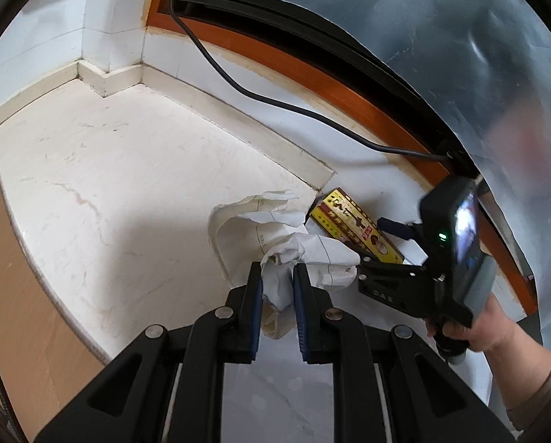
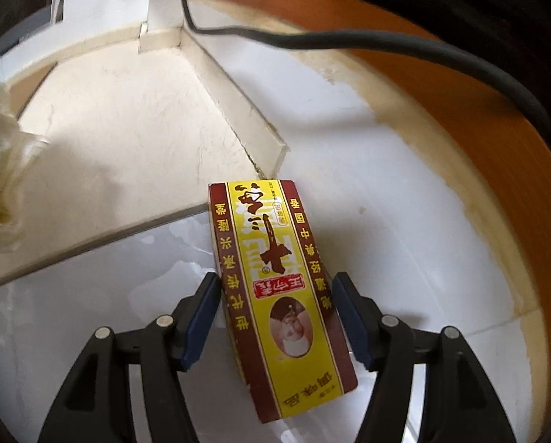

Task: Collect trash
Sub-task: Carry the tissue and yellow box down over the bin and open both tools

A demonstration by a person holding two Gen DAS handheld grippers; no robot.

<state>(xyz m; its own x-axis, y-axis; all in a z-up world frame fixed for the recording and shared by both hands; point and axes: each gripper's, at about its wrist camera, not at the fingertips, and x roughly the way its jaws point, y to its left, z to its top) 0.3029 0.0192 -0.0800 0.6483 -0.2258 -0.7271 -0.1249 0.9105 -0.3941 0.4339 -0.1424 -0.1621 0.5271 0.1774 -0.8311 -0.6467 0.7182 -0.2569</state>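
At lower centre of the left wrist view, the left gripper (image 1: 277,288) is pinching the crumpled white paper wad (image 1: 294,251), jaws nearly closed on it, apparently for lifting. Lower centre of the right wrist view, the right gripper (image 2: 275,317) is straddling the yellow-and-maroon printed carton (image 2: 279,295), jaws wide; contact is unclear. A translucent plastic sheet (image 1: 460,55), cropped upper right, is unidentifiable.

The crumpled paper (image 1: 275,258) looks matt white and creased. The box (image 2: 275,295) is glossy printed cardboard in yellow and dark red. The floor (image 1: 127,184) is smooth pale stone with faint veins. The cable (image 1: 238,85) has a smooth, dull rubbery black sheath. The bag (image 1: 460,55) is thin, shiny translucent plastic.
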